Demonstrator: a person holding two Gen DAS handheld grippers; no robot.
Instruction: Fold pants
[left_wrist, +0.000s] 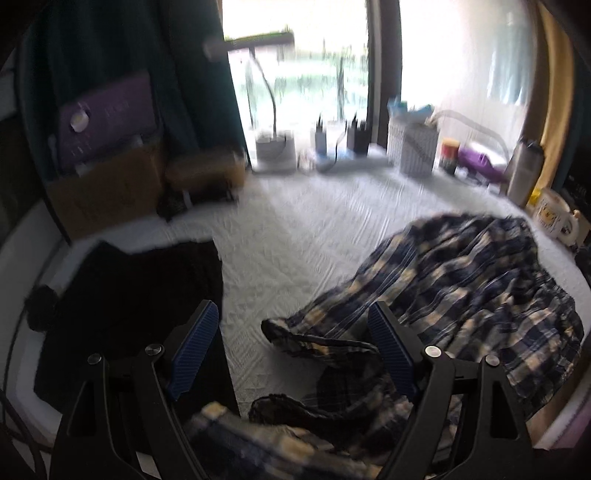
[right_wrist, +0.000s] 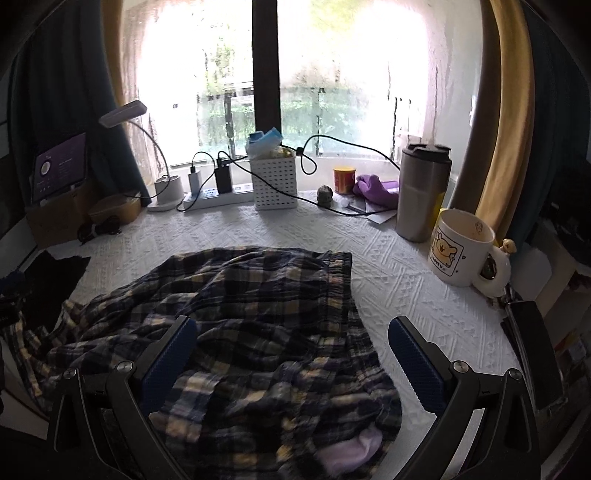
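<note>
Your work surface is a table under a white textured cloth (right_wrist: 388, 280), set against a bright window (right_wrist: 332, 74) with curtains either side. The plaid pants (right_wrist: 251, 317) lie crumpled across the near middle of that cloth, waistband toward the far right, legs trailing off to the near left; in the left wrist view the same pants (left_wrist: 461, 280) fill the right half, with a leg opening lying just ahead of your fingers. A dark garment (left_wrist: 140, 302) lies flat on the left side of the table, apart from the pants.

Along the far edge you have a white slotted basket (right_wrist: 275, 184), a steel tumbler (right_wrist: 423, 192) and a white cartoon mug (right_wrist: 461, 251) on the right, a desk lamp (right_wrist: 162, 184) on the left, and a small red can (right_wrist: 344, 180) between basket and tumbler.

Your left gripper (left_wrist: 293, 347) stands wide open over the near leg end, nothing pinched between its blue pads. Your right gripper (right_wrist: 291, 358) is likewise spread wide above the crumpled cloth, gripping nothing.
</note>
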